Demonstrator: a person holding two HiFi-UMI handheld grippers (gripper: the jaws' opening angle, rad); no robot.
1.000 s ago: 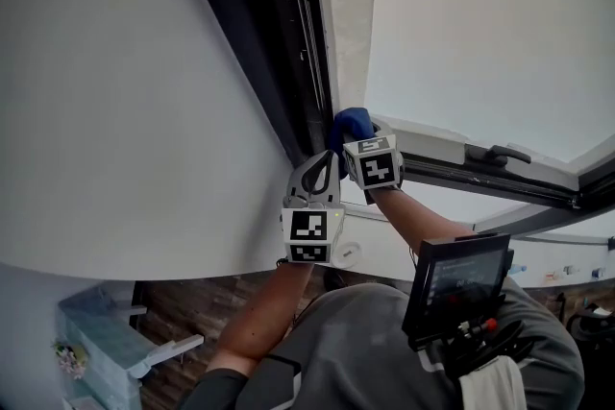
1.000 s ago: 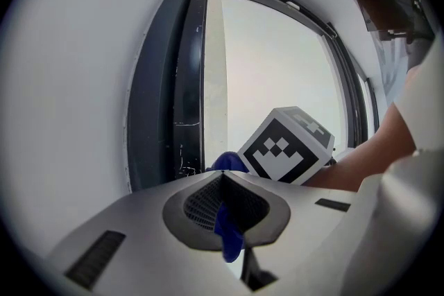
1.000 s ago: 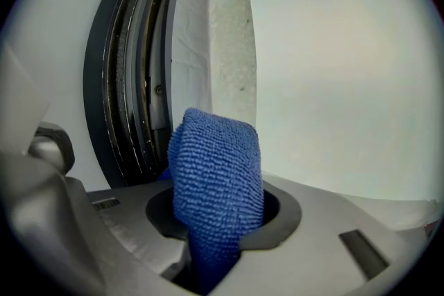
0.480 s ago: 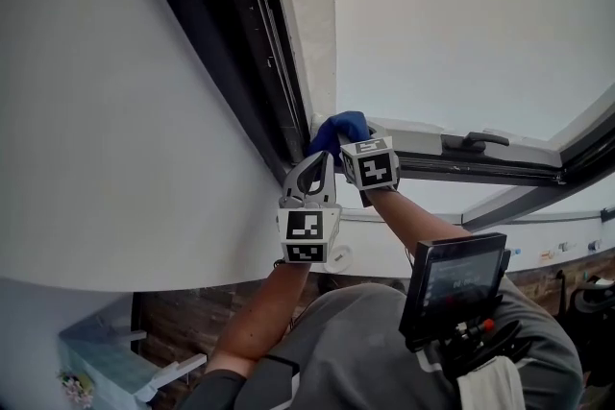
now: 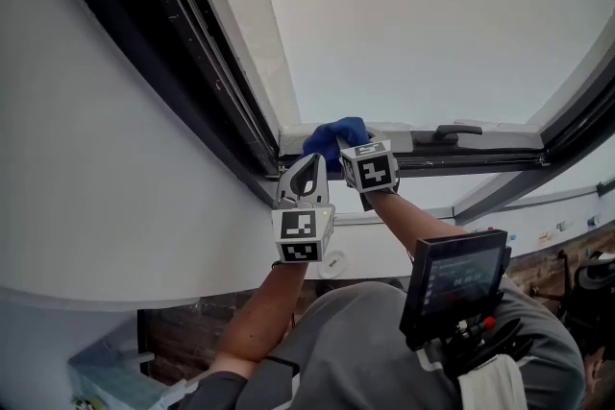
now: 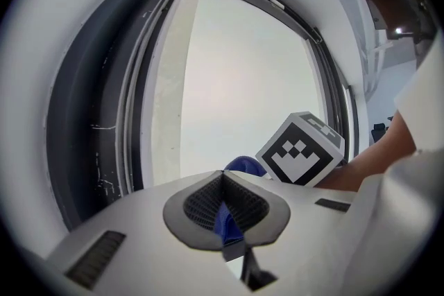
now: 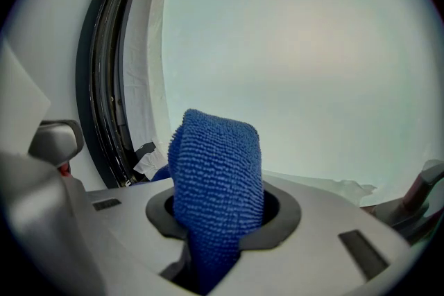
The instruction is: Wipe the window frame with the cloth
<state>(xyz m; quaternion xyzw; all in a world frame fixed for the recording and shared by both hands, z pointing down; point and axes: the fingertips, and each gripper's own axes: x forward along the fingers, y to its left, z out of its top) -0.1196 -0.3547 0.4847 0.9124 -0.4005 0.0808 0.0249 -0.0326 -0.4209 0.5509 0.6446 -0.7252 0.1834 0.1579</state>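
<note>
Both tools were clenched on the blue cloth (image 5: 332, 140): the right hand-held gripper (image 7: 216, 220) on a thick fold, the left hand-held gripper (image 6: 223, 181) on a thin edge. The cloth sat at the corner of the window frame (image 5: 227, 82), so this looked like mid-wipe. The next move probably called for pressing and sliding it along the frame. The actual contact was hidden behind the jaws.
</note>
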